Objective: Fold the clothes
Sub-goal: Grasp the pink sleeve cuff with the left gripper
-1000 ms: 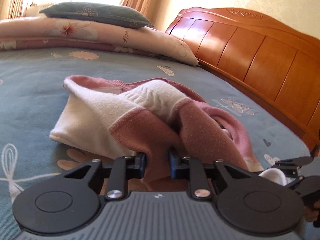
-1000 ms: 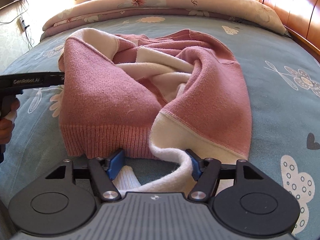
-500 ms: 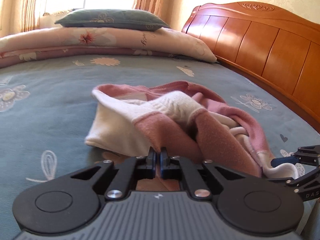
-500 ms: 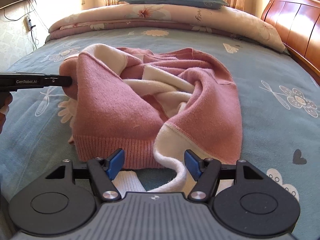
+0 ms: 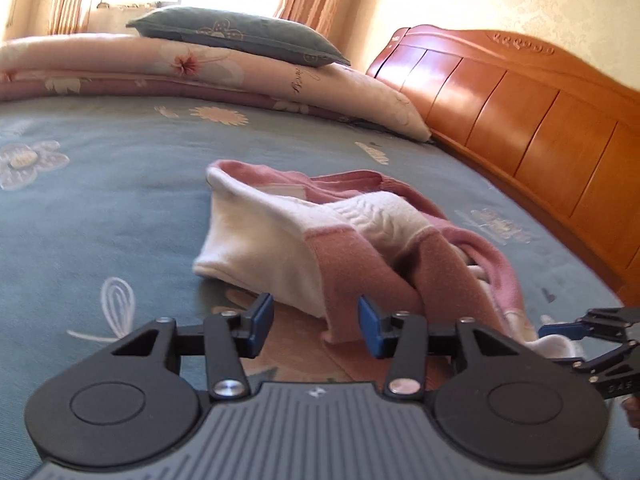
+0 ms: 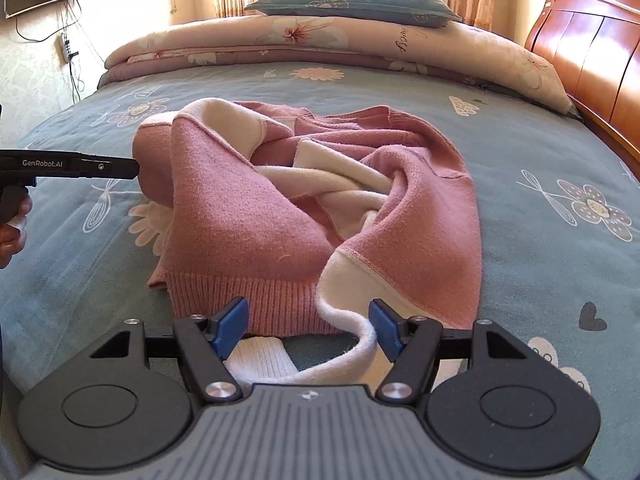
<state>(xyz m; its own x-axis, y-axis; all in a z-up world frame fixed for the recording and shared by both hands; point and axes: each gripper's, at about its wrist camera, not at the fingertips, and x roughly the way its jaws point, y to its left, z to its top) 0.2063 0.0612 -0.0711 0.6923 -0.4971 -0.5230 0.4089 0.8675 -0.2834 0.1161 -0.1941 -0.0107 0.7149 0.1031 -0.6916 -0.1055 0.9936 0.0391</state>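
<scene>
A pink and white knitted sweater (image 6: 248, 216) lies crumpled on the blue flowered bedsheet (image 6: 540, 152). My left gripper (image 5: 316, 324) is at the sweater's (image 5: 280, 248) side edge and its jaws are opening. A pink fold hangs loose between them, close to the right pad, and neither pad presses it. From the right wrist view the left gripper (image 6: 80, 168) shows as a black bar whose tip meets the garment's left edge. My right gripper (image 6: 307, 326) stands open at the ribbed hem, with a white sleeve end curling between its fingers. It also shows as the right gripper (image 5: 592, 328) at the left wrist view's right edge.
A folded floral quilt (image 6: 320, 48) with a grey-blue pillow (image 6: 352, 0) on top lies across the bed's far end. A wooden headboard (image 5: 540, 128) runs along the right side. A screen and cables (image 6: 68, 48) are on the left wall. A hand (image 6: 12, 228) grips the left handle.
My left gripper was shut on the pink fold half a second ago. It has opened and drawn back a little, and the fold now hangs free. The right gripper has stayed open at the hem.
</scene>
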